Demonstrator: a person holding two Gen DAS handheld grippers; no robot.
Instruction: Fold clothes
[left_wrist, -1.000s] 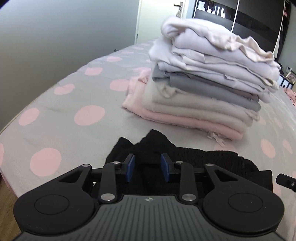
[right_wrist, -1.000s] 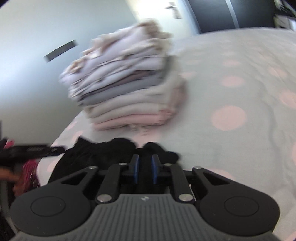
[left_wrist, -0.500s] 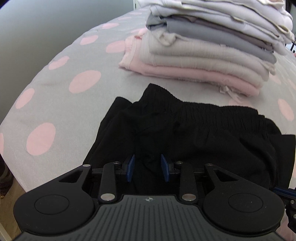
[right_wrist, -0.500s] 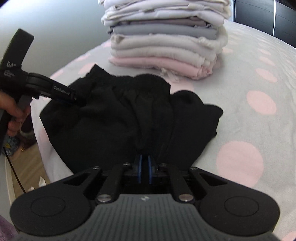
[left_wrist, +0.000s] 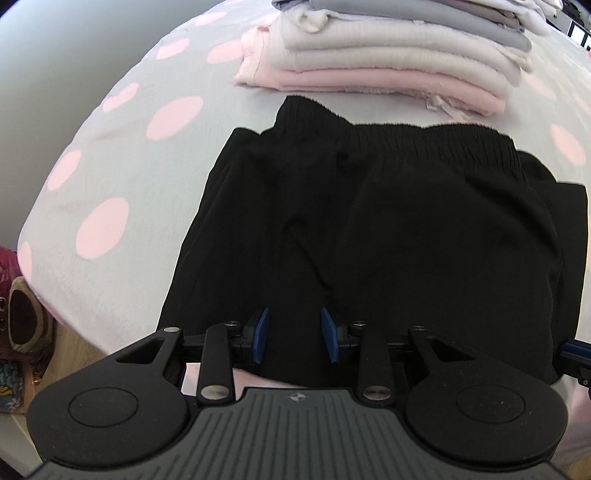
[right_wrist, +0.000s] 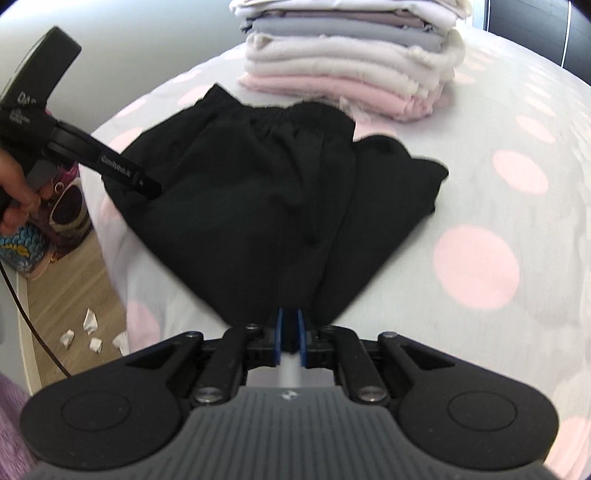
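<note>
Black fabric fills the near ground: a pair of black shorts (left_wrist: 369, 229) lies spread at the edge of a polka-dot bed (left_wrist: 122, 155), elastic waistband (left_wrist: 424, 144) toward twelve o'clock. The right hand-held gripper (right_wrist: 290, 341) is clamped narrowly on the hem at six o'clock. The left hand-held gripper (left_wrist: 295, 334) holds its blue pads part-way apart with hem cloth bunched between them, apparently gripping it. The step in hand looks like laying the shorts flat before the first fold. The next move calls for carrying both hem corners evenly toward the waistband. Beyond, at twelve o'clock, stands a stack of folded clothes (left_wrist: 388, 55), just clear of the waistband.
</note>
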